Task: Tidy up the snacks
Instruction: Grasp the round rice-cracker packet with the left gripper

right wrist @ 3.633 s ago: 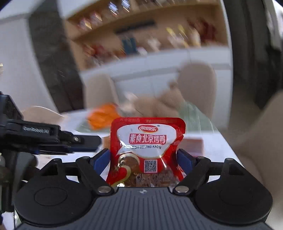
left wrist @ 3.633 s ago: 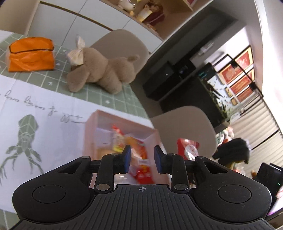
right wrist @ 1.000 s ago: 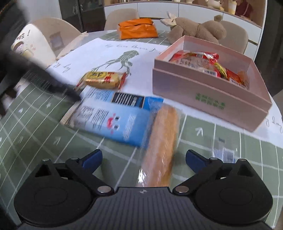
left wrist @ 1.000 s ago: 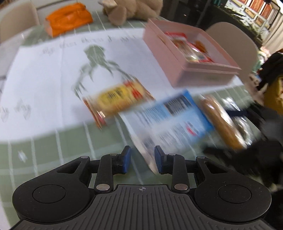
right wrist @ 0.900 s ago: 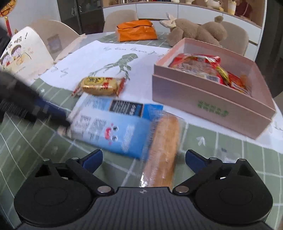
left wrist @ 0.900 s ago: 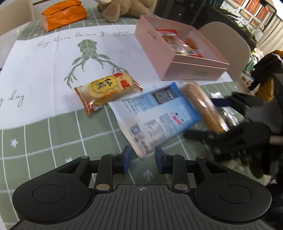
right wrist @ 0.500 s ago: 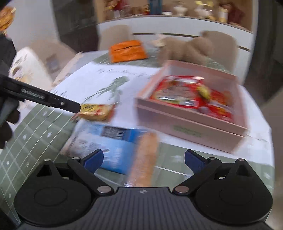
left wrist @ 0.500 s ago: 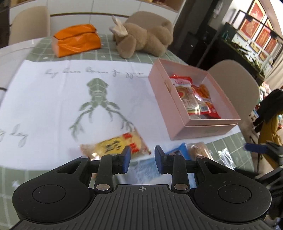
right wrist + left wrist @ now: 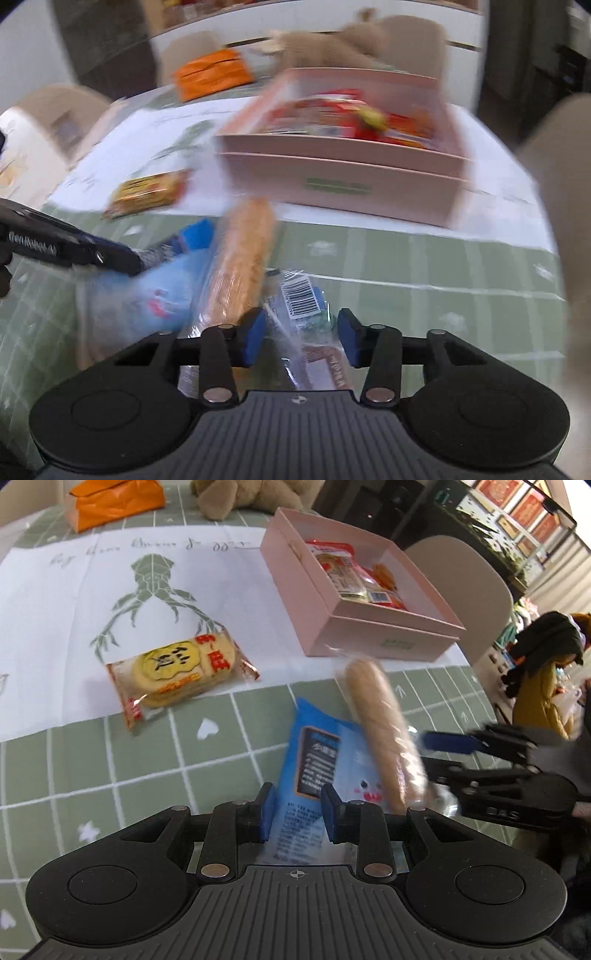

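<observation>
A pink box (image 9: 384, 635) holds red and yellow snack packets (image 9: 354, 576); it also shows in the right wrist view (image 9: 343, 177). On the table lie a yellow cracker pack (image 9: 181, 672), a blue snack bag (image 9: 314, 764) and a long wrapped bread stick (image 9: 384, 734). My left gripper (image 9: 294, 812) has its fingers narrowly apart on either side of the blue bag's near end. My right gripper (image 9: 300, 341) is part open around the clear end of the bread stick wrapper (image 9: 303, 299), and appears in the left wrist view (image 9: 480, 760).
An orange bag (image 9: 114, 502) and a brown plush toy (image 9: 251, 494) sit at the far side of the green grid table (image 9: 110, 760). A white printed cloth (image 9: 55, 602) covers the middle. Beige chairs (image 9: 465, 576) stand around the table.
The red packet once in my right gripper now lies in the box. Both grippers came down to the table; the right jaws have narrowed around the bread wrapper, the left sits at the blue bag.
</observation>
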Available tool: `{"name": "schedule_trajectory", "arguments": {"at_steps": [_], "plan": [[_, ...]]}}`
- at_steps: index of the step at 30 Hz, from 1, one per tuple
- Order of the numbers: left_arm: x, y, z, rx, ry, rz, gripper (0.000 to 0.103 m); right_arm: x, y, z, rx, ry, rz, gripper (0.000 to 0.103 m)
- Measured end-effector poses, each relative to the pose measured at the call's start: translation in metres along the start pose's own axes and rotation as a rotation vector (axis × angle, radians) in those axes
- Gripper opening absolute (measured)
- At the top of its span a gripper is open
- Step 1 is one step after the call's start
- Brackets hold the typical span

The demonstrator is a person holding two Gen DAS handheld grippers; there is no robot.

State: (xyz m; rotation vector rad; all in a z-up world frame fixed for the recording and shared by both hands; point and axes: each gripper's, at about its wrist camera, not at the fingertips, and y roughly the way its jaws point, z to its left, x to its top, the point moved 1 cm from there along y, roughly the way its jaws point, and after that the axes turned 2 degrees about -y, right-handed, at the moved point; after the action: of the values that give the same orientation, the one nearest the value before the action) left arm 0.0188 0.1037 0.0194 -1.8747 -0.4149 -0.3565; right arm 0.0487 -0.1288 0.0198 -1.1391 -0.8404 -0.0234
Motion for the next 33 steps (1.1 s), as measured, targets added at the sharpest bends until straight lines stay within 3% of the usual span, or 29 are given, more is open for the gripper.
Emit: {"name": "schedule_trajectory", "arguments": {"at_steps": [4,6,10,13,15,20,23,28,31,33], "plan": [[0.013,-0.022,0.004,0.111,0.098,-0.123,0.031,0.007,0.011,0.029,0.022,-0.125,0.007,0.046],[0.029,-0.024,0.005,0.167,0.184,-0.145,0.031,0.011,0.014,0.036,0.016,-0.158,0.012,0.047],[0.060,-0.004,0.003,0.313,0.407,-0.089,0.031,0.010,0.013,0.032,0.033,-0.165,0.025,0.060],[0.070,0.015,0.005,0.309,0.506,0.011,0.034,0.004,0.012,0.029,0.023,-0.159,0.025,0.075],[0.075,0.023,0.007,0.299,0.526,0.034,0.047,0.001,0.014,0.030,0.004,-0.173,0.021,0.081],[0.093,0.035,0.017,0.292,0.396,0.031,0.049,-0.012,0.013,0.032,-0.027,-0.186,0.007,0.098],[0.097,0.045,0.024,0.275,0.316,0.021,0.049,-0.016,0.012,0.033,-0.028,-0.191,0.004,0.103],[0.103,0.045,0.031,0.249,0.166,-0.015,0.043,-0.020,0.009,0.033,-0.030,-0.184,0.012,0.103],[0.090,0.036,0.031,0.216,0.050,-0.018,0.042,-0.022,0.005,0.033,-0.024,-0.195,0.039,0.103],[0.073,0.026,0.028,0.239,-0.009,-0.013,0.040,-0.018,0.003,0.032,0.012,-0.243,0.090,0.103]]}}
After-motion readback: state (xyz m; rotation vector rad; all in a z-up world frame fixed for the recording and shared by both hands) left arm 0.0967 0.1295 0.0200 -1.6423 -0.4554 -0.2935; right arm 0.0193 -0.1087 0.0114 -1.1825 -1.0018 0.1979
